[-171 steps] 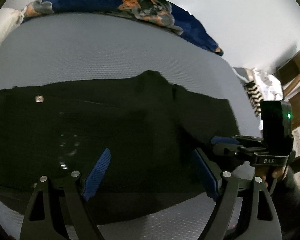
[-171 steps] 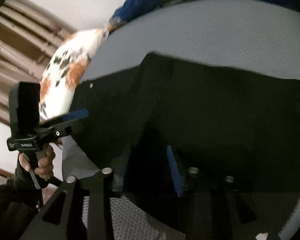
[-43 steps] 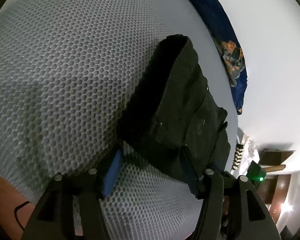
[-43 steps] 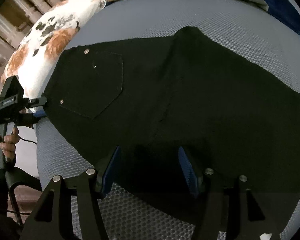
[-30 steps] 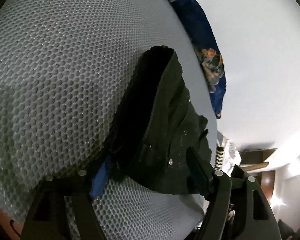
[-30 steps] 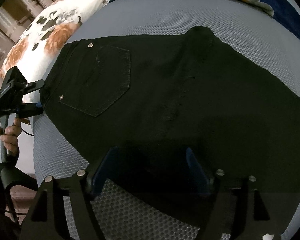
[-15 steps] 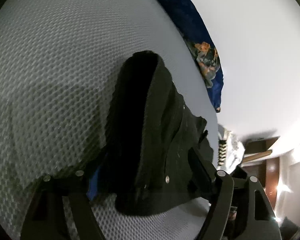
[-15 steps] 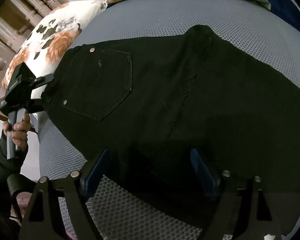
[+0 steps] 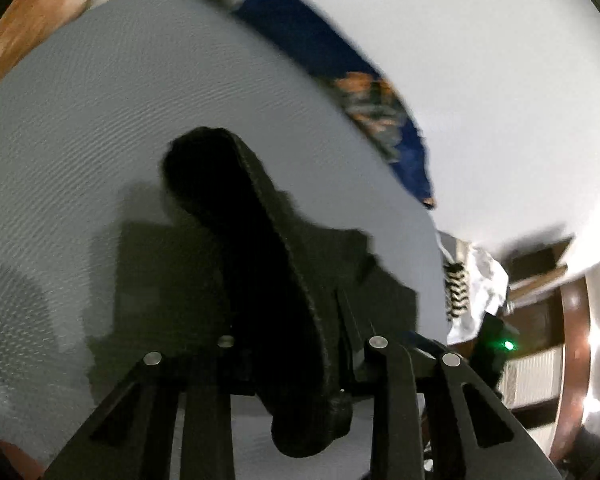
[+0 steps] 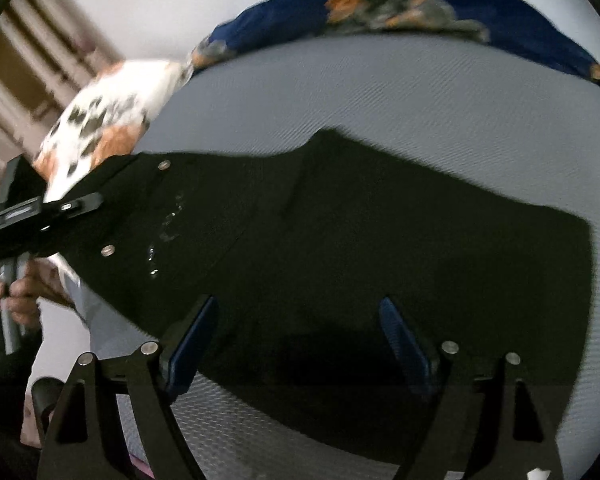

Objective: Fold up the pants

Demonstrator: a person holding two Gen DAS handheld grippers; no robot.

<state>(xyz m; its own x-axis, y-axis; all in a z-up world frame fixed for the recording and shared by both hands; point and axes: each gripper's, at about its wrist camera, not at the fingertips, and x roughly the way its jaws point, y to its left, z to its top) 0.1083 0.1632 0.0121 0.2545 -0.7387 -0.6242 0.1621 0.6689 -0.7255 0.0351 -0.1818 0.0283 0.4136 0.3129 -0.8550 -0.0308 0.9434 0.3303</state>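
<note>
Pants (image 10: 340, 248), black, lie spread flat across the grey mesh bed (image 10: 420, 92), waistband end toward the floral pillow (image 10: 112, 120) at the left of the right wrist view. At that end the left gripper (image 9: 296, 344) is closing its jaws on a raised fold of the waistband, which bulges up between its arms and hides the pads. Further right, the right gripper (image 10: 300, 344) hovers released, jaws wide, over the pants' near edge, its blue pads (image 10: 192, 344) clear of the cloth.
</note>
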